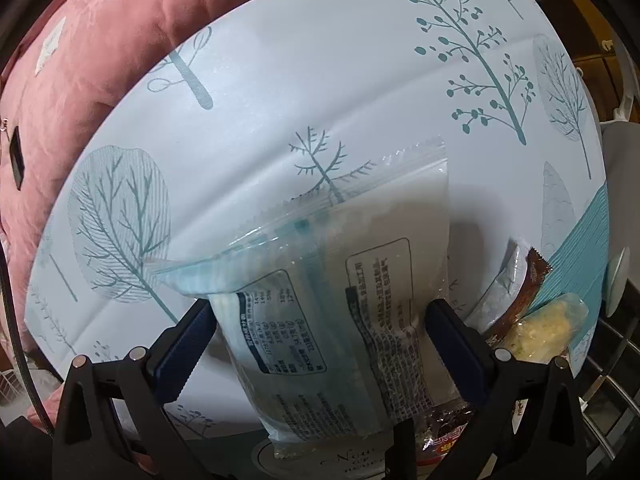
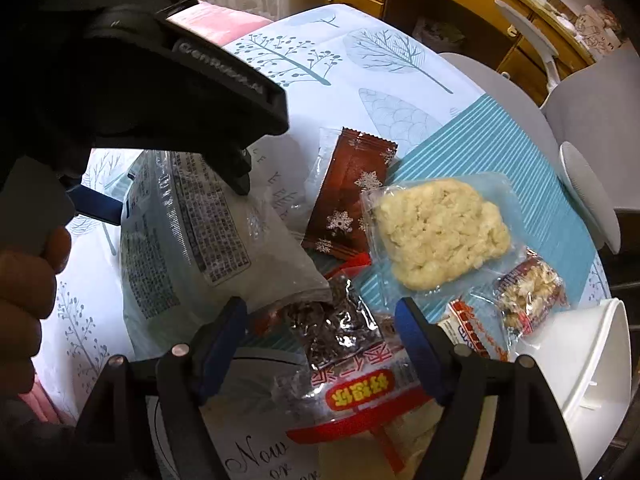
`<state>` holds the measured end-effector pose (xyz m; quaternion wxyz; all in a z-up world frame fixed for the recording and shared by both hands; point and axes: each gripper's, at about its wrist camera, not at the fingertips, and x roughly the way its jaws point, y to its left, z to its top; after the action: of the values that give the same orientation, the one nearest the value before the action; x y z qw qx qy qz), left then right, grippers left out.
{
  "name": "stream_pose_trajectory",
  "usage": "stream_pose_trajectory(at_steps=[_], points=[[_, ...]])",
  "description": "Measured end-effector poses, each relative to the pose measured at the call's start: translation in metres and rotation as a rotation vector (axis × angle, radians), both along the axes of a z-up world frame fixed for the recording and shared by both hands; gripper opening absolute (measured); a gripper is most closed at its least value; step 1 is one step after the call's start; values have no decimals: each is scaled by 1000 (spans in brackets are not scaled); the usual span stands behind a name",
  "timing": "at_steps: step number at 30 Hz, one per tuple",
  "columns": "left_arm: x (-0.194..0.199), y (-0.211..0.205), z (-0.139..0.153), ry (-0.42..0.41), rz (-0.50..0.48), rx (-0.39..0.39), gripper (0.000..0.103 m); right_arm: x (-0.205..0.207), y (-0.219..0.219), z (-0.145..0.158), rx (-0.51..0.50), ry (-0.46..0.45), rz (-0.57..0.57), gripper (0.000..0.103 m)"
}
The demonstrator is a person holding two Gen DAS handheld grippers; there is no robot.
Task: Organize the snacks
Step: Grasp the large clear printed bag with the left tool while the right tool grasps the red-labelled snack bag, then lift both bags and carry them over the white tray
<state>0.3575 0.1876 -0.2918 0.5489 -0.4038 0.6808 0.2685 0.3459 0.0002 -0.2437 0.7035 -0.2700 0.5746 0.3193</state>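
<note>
A pale see-through snack packet (image 1: 304,352) with printed labels lies tilted between the pads of my left gripper (image 1: 318,312). The jaws stand wide, with the pads beside its edges. In the right wrist view the same packet (image 2: 188,240) rests partly on a dark snack packet with a red label (image 2: 344,344). The left gripper (image 2: 176,200) reaches down over the pale packet. My right gripper (image 2: 320,320) is open around the dark packet, pads apart from it. Beyond lie a brown snowflake packet (image 2: 348,196), a yellow puffed-rice packet (image 2: 436,232) and a small red-printed packet (image 2: 528,296).
The tree-patterned tablecloth (image 1: 280,100) covers a round table, with a pink cushion (image 1: 100,60) behind its left edge. A lettered plate (image 2: 256,452) sits under the near packets. A white container (image 2: 592,360) stands at the right, a white chair (image 2: 588,200) beyond it. A hand (image 2: 28,280) holds the left gripper.
</note>
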Motion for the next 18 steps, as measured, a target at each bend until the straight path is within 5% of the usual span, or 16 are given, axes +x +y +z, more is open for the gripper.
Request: stream_pose_trajectory(at_steps=[6,13,18], points=[[-8,13,-4,-16,-3,-20,101,19,-2,2,-6,19,10,77],[-36,34,1,-91,-2,-45,88,23,2,-3,2,50,59,77],[-47,52,9,-137,-4,-64,76,9,8,-16,-88,31,106,76]])
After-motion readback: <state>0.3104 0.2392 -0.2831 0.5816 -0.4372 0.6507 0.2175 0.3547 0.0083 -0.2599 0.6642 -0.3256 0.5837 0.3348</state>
